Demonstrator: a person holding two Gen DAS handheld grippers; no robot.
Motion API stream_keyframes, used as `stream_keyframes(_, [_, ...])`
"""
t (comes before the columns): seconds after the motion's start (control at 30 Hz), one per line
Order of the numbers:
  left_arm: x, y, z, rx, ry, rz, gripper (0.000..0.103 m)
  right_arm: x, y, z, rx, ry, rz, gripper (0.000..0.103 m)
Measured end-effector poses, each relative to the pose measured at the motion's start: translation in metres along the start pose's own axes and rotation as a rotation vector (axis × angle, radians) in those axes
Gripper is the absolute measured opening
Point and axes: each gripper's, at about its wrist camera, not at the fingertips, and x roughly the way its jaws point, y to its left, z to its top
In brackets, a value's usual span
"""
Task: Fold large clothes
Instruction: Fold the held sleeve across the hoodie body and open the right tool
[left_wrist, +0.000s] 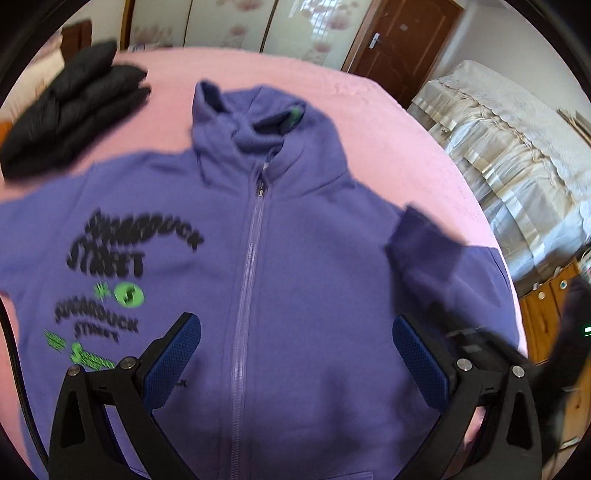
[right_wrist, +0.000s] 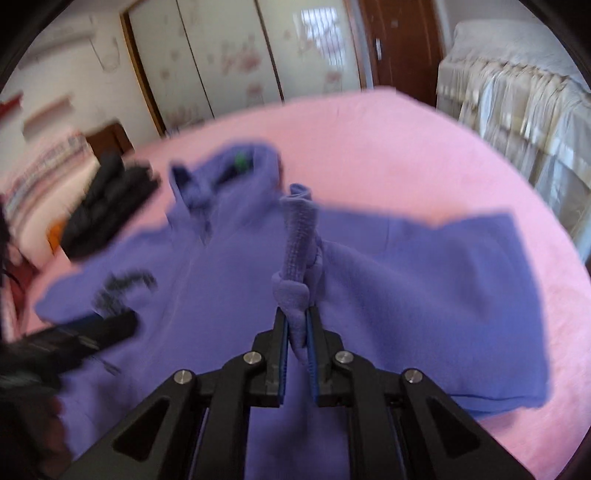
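A purple zip hoodie (left_wrist: 295, 295) with black and green print lies front up on the pink bed (left_wrist: 406, 147), hood away from me. My left gripper (left_wrist: 295, 354) is open and empty, hovering over the hoodie's lower front near the zipper. My right gripper (right_wrist: 297, 332) is shut on the hoodie's sleeve cuff (right_wrist: 299, 236), which is lifted above the hoodie body (right_wrist: 221, 295). The raised sleeve (left_wrist: 421, 243) and the blurred right gripper (left_wrist: 480, 343) show at the right of the left wrist view. The left gripper (right_wrist: 74, 339) shows blurred at the left of the right wrist view.
A folded black garment (left_wrist: 74, 107) lies at the far left of the bed, also in the right wrist view (right_wrist: 107, 206). A second bed with a pale cover (left_wrist: 517, 155) stands to the right. Wardrobe doors (right_wrist: 240, 55) and a brown door (left_wrist: 402, 40) are behind.
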Motion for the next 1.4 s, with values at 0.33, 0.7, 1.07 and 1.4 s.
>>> stream_keyframes(0.33, [0.02, -0.026, -0.007, 0.039, 0.068, -0.203, 0.103, -0.015, -0.023, -0.017, 0.067, 0.052, 0.04, 0.013])
stream_keyframes(0.7, [0.051, -0.077, 0.004, 0.032, 0.213, -0.46, 0.102, -0.016, -0.019, -0.028, 0.057, 0.02, 0.055, 0.016])
stream_keyframes(1.07, [0.077, -0.088, 0.01, -0.057, 0.272, -0.479, 0.102, -0.043, -0.028, -0.041, 0.083, -0.063, 0.119, 0.066])
stream_keyframes(1.4, [0.078, -0.084, -0.006, -0.054, 0.329, -0.443, 0.077, -0.071, -0.036, -0.076, 0.118, -0.061, 0.088, 0.066])
